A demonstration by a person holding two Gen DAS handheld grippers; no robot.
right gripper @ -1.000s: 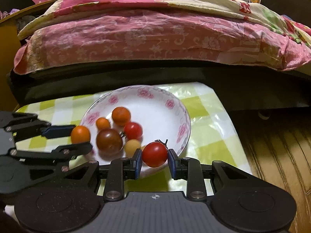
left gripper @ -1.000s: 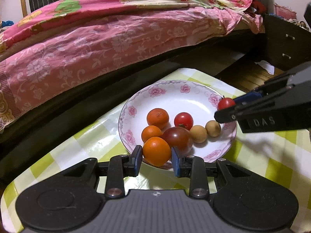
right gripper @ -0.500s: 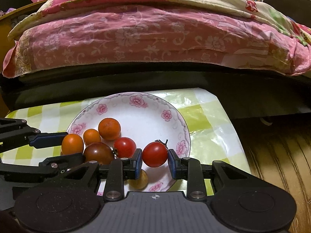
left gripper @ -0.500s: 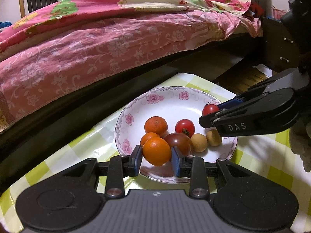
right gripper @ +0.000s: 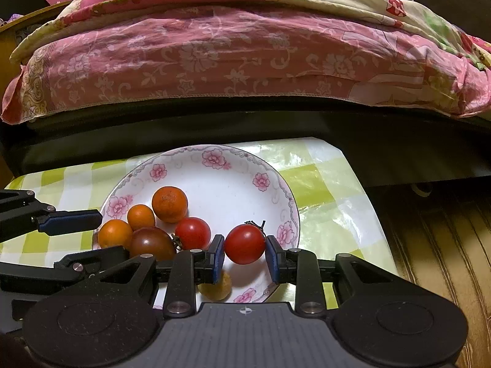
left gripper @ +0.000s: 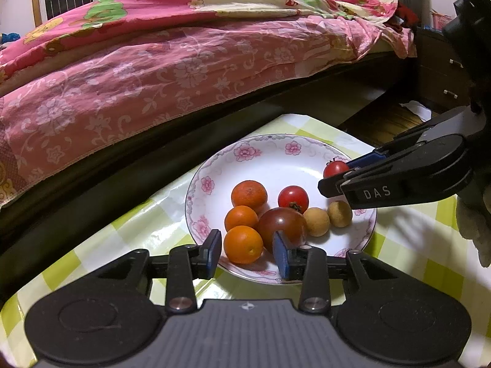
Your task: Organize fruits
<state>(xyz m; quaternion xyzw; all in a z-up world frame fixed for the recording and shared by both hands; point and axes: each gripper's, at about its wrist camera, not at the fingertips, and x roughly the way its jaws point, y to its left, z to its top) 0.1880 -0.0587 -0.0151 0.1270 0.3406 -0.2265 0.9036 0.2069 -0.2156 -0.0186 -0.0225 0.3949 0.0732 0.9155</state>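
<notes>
A white flowered plate [left gripper: 270,159] [right gripper: 233,184] holds two oranges, a red tomato, a dark tomato [left gripper: 282,225] and two tan longans [left gripper: 316,222]. My left gripper [left gripper: 247,250] is open around a small orange [left gripper: 243,244] that lies at the plate's near rim; gaps show on both sides of it. My right gripper [right gripper: 244,256] is shut on a red cherry tomato [right gripper: 245,244] and holds it over the plate's right side. That tomato also shows in the left wrist view [left gripper: 335,169].
The plate sits on a small table with a green and white checked cloth [right gripper: 325,202]. A bed with a pink floral quilt [left gripper: 172,70] runs close behind it. Wooden floor [right gripper: 435,245] lies to the right, and a dark dresser [left gripper: 438,70] stands beyond.
My left gripper has opened and let go of the small orange, which now rests on the plate. My right gripper has moved in over the plate with the cherry tomato.
</notes>
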